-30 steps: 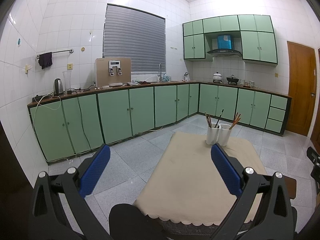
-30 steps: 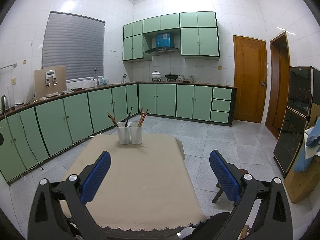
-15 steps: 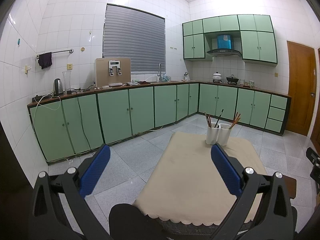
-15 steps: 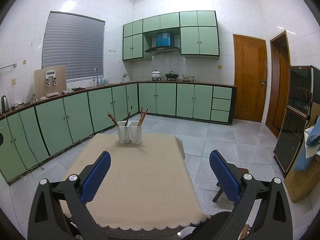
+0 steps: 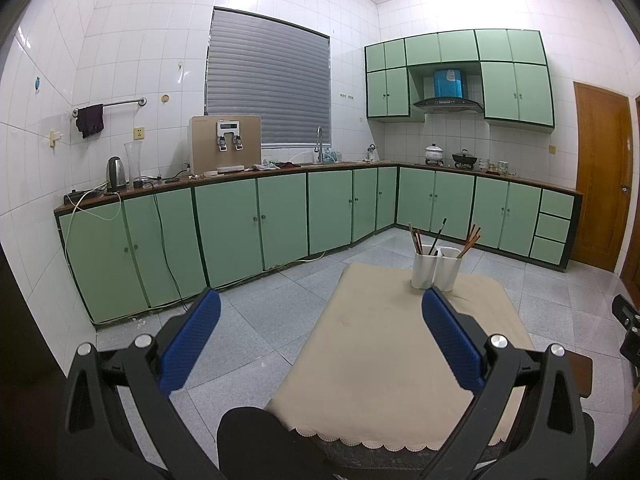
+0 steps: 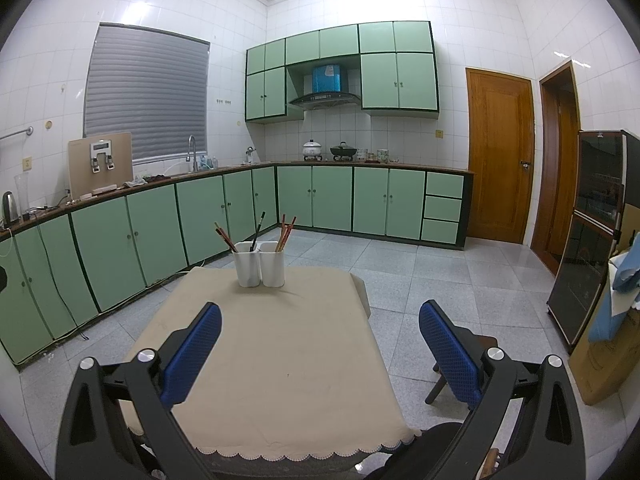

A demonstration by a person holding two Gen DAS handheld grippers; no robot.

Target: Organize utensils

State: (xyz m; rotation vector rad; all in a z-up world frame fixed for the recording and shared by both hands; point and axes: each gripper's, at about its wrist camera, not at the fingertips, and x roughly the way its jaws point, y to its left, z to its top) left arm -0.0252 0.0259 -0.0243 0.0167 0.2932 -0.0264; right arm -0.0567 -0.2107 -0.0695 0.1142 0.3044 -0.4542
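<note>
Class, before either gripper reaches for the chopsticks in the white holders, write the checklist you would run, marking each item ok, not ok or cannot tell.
1. Left gripper open and holding nothing: ok.
2. Right gripper open and holding nothing: ok.
3. Two white plastic utensil holders upright, side by side at the far end of the beige tablecloth: ok.
4. Path across the cloth free of obstacles: ok.
5. Utensils sorted by kind: brown chopsticks and a black-handled utensil share the left holder, reddish chopsticks the right: not ok.
6. Exact count of utensils: cannot tell.
</note>
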